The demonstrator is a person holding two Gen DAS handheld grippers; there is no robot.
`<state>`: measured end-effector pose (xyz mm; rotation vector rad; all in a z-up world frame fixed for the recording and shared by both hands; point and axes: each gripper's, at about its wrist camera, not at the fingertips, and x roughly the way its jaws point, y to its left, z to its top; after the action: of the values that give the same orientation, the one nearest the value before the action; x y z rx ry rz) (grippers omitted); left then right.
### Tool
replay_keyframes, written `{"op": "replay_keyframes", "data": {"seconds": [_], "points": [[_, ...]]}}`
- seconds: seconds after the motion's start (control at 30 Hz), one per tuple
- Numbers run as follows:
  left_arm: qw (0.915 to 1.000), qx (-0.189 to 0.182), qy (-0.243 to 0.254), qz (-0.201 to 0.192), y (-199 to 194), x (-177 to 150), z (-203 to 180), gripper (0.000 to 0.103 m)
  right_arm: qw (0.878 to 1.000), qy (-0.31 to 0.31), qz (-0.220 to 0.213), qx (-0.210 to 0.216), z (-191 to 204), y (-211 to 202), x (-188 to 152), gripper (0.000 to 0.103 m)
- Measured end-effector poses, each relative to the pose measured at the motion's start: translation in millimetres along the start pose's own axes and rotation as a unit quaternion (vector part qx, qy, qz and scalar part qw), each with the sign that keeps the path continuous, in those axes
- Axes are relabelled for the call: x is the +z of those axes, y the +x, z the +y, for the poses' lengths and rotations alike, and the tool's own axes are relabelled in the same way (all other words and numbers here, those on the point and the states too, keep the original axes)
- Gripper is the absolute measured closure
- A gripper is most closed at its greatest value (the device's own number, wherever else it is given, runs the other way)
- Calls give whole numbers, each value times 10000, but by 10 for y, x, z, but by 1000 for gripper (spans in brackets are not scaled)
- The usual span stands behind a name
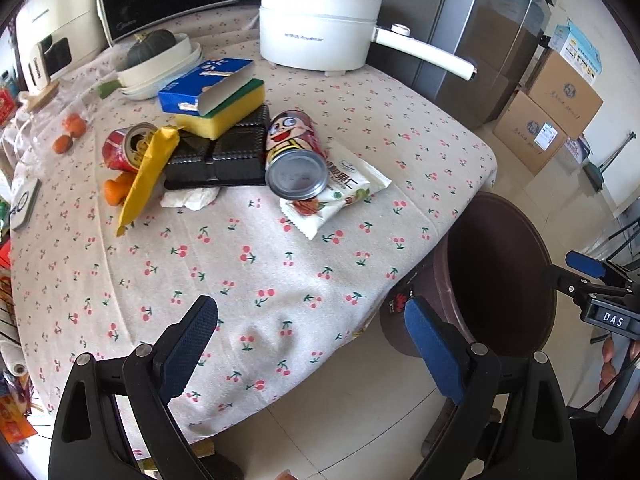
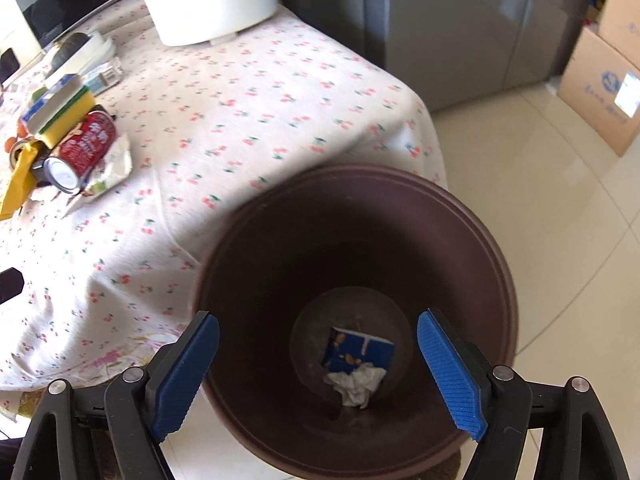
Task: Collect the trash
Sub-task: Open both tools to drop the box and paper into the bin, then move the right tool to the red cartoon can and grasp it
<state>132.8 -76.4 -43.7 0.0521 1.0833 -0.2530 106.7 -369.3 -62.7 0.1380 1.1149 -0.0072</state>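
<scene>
Right tongs [image 2: 318, 376]: I see them spread wide above the mouth of the bin, nothing between the blue pads.
Left tongs [image 1: 312, 344]: I read them as spread too, empty, hanging over the near edge of the desk; one pad is over the cloth, the other over the bin's rim.
Bin [image 2: 460, 216]: brown, round, standing on the floor tight against the desk's corner.
Bin contents: a blue carton [image 2: 356, 350] lies flat on the bottom with a crumpled white tissue [image 2: 356, 386] partly over its near edge.
Desk [image 1: 248, 280]: covered with a cherry-print cloth; the near half is bare cloth.
Remaining trash, centre: a cartoon-printed can [image 1: 294, 152] on its side, resting on a snack wrapper [image 1: 340, 196] and against a black plastic tray [image 1: 224, 160].
Remaining trash, left: a red can [image 1: 126, 148] on its side with a yellow wrapper [image 1: 148, 172] draped across it; a white tissue wad [image 1: 192, 198] peeks from under the tray.
On the tray: a yellow-green sponge [image 1: 228, 110] with a blue box [image 1: 204, 88] on top.
Far end: a white electric pot [image 1: 320, 24] stands upright, handle pointing toward the fridge.
Fruit: small oranges [image 1: 70, 132] near the left edge.
</scene>
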Motion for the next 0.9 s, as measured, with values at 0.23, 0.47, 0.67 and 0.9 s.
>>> {"op": "replay_keyframes", "data": {"seconds": [0.23, 0.47, 0.67, 0.9], "points": [[9994, 183, -286, -104, -138, -38, 443, 7, 9996, -249, -26, 155, 430, 20, 135, 17], [9964, 592, -570, -229, -235, -124, 921, 6, 9983, -523, -32, 243, 889, 83, 253, 15], [9918, 737, -1000, -293, -296, -234, 1389, 0, 9972, -693, -42, 293, 1266, 161, 360, 11], [9867, 927, -1315, -235, -332, -373, 1796, 0, 9963, -724, -24, 473, 1677, 282, 517, 9]]}}
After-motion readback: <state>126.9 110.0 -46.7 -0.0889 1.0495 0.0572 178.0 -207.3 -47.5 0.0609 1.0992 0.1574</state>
